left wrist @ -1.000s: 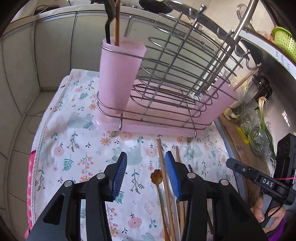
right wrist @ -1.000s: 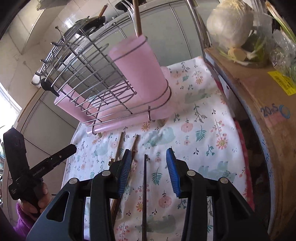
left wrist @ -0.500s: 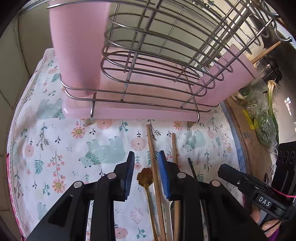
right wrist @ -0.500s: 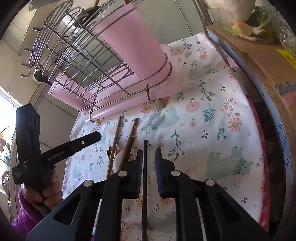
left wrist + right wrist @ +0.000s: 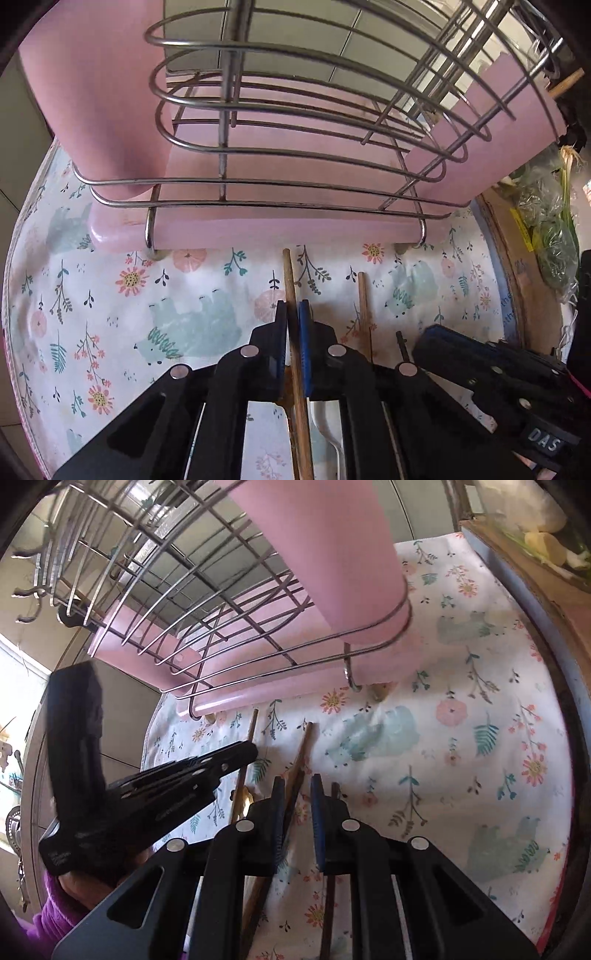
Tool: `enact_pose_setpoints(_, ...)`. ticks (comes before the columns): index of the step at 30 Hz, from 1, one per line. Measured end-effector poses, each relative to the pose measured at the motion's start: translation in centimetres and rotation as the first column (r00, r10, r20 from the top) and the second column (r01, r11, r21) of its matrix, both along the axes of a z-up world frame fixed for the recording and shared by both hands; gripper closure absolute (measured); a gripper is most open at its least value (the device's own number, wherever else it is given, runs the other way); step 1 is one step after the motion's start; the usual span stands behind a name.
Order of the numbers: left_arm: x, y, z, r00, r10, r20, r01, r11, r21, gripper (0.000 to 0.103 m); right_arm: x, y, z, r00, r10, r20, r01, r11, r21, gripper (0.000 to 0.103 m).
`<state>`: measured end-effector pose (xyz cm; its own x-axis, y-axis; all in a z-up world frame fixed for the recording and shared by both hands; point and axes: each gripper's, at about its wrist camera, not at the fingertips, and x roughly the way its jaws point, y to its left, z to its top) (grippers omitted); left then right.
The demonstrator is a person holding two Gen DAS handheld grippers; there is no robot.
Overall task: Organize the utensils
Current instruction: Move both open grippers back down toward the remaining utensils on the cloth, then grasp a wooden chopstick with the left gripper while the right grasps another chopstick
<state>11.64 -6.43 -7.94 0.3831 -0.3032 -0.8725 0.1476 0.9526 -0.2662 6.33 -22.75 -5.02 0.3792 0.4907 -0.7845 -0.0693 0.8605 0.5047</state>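
A: Why are we low on the cloth [image 5: 110,295]?
B: Chopsticks lie flat ahead of the rack [image 5: 295,229]. Left gripper [image 5: 292,314] fingers nearly closed, pinching one chopstick [image 5: 290,280].
A: Right gripper [image 5: 297,794]?
B: Slightly apart; we judge nothing gripped. Dark stick [image 5: 334,790] just outside its right finger.

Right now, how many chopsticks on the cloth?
3. One light wooden chopstick between the fingers of the left gripper, a second light one just right, a dark one further right. Others may be hidden underneath.
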Motion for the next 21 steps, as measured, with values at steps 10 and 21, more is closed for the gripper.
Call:
enact_pose_setpoints(10,-2.5,5.0,4.0,0.995,0.019,0.098,-0.005,0.990,-0.139,0.098,4.1,2.2,-1.6,0.994,-0.035,-0.101,0.028,0.997,-0.069,0.088)
enact_pose_setpoints(21,-5.4,9.5,7.8,0.981,0.059,0.184,-0.020,0.978,-0.210,0.098,5.2,4.8,-1.9,0.996,-0.051,-0.073,0.041,0.990,-0.138,0.096)
